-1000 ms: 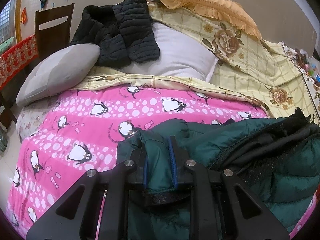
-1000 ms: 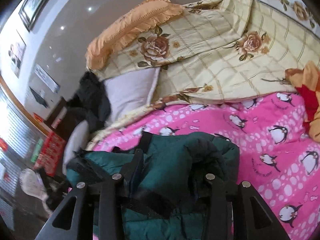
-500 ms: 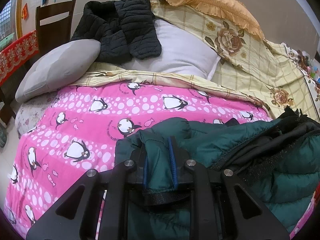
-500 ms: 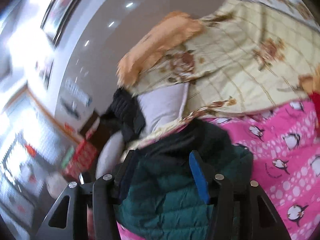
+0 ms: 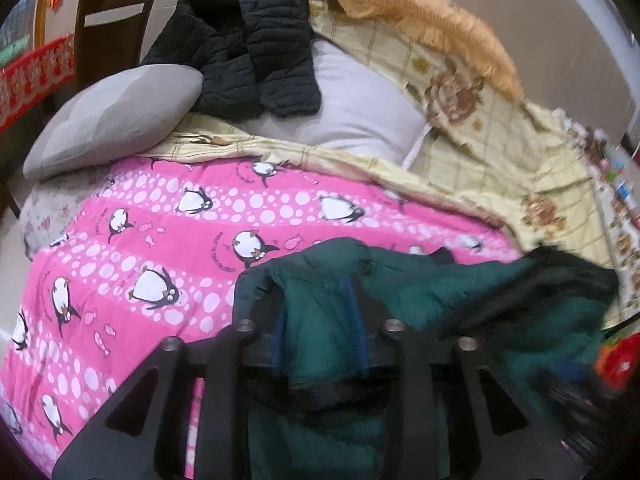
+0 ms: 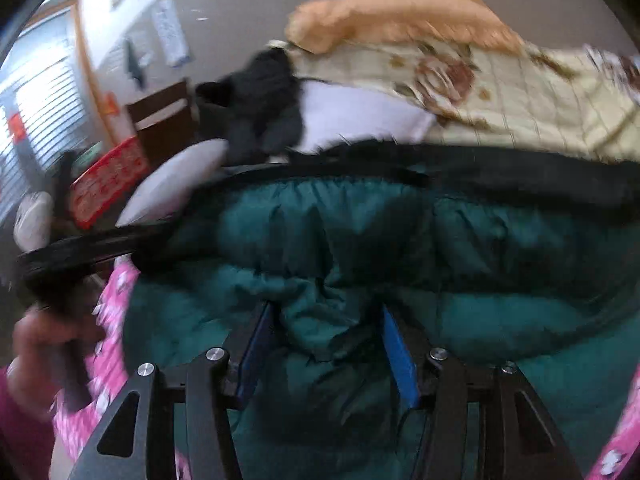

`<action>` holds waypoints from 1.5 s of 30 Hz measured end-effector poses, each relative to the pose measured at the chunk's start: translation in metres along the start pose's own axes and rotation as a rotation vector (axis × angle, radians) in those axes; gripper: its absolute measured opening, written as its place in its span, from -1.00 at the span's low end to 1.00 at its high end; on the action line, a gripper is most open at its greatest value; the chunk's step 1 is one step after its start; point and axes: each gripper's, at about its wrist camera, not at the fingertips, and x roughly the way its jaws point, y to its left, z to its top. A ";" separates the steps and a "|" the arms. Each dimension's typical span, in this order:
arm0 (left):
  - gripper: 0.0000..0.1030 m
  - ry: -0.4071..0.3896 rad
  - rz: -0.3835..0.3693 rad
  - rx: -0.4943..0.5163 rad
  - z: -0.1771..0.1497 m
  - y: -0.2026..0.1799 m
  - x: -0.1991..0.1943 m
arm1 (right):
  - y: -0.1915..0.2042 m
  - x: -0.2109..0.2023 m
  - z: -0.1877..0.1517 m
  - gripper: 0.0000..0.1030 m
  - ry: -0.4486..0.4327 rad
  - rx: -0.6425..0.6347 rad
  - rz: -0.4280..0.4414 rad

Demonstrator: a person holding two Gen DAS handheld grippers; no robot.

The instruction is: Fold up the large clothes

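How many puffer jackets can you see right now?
2. The green puffer jacket lies on the pink penguin quilt, pinched in the left gripper. The black puffer jacket is draped over the pillows behind. Others may be hidden.

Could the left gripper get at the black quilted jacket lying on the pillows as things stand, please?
Probably not yet: the left gripper is shut on the green puffer jacket. The black quilted jacket lies across the pink penguin quilt, with nothing standing between.
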 end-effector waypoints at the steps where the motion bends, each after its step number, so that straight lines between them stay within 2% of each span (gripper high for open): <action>1: -0.15 -0.010 -0.026 -0.002 0.001 0.000 -0.009 | -0.006 0.013 0.001 0.01 0.005 0.028 -0.025; 2: 0.15 -0.021 -0.031 0.001 0.002 -0.001 -0.015 | -0.010 0.024 0.002 0.01 0.001 0.044 -0.051; 4: 0.41 -0.071 -0.067 0.006 0.003 -0.004 -0.037 | -0.014 0.041 0.005 0.01 0.003 0.056 -0.093; 6: 0.42 -0.093 -0.111 0.014 0.003 -0.009 -0.052 | -0.016 0.054 0.009 0.01 0.006 0.058 -0.135; 9: 0.42 -0.099 -0.135 0.076 0.000 -0.027 -0.067 | -0.016 0.070 0.012 0.02 0.005 0.046 -0.180; 13: 0.42 -0.083 -0.084 0.159 -0.012 -0.049 -0.058 | -0.018 0.068 0.012 0.01 0.006 0.057 -0.179; 18: 0.42 -0.029 -0.026 0.141 -0.026 -0.052 -0.017 | -0.018 0.027 0.014 0.01 -0.043 0.089 -0.088; 21: 0.42 -0.054 0.011 0.132 -0.028 -0.050 -0.004 | -0.025 -0.004 0.012 0.02 -0.078 0.110 -0.048; 24: 0.42 -0.065 0.037 0.126 -0.026 -0.047 0.005 | -0.037 -0.028 0.012 0.03 -0.098 0.099 -0.066; 26: 0.42 -0.073 0.066 0.142 -0.025 -0.047 0.011 | -0.049 -0.034 0.014 0.03 -0.078 0.074 -0.168; 30: 0.42 -0.052 0.099 0.165 -0.022 -0.046 0.024 | -0.088 -0.026 0.013 0.03 -0.051 0.128 -0.251; 33: 0.42 -0.036 0.109 0.162 -0.021 -0.044 0.035 | -0.116 -0.006 0.012 0.04 -0.012 0.183 -0.266; 37: 0.43 -0.050 0.131 0.175 -0.020 -0.042 0.046 | -0.118 0.013 0.011 0.05 -0.020 0.130 -0.297; 42: 0.45 -0.057 0.132 0.166 -0.020 -0.038 0.054 | -0.125 0.027 0.015 0.07 -0.023 0.135 -0.266; 45: 0.46 -0.056 0.133 0.174 -0.020 -0.038 0.055 | -0.120 0.025 0.014 0.07 -0.027 0.126 -0.276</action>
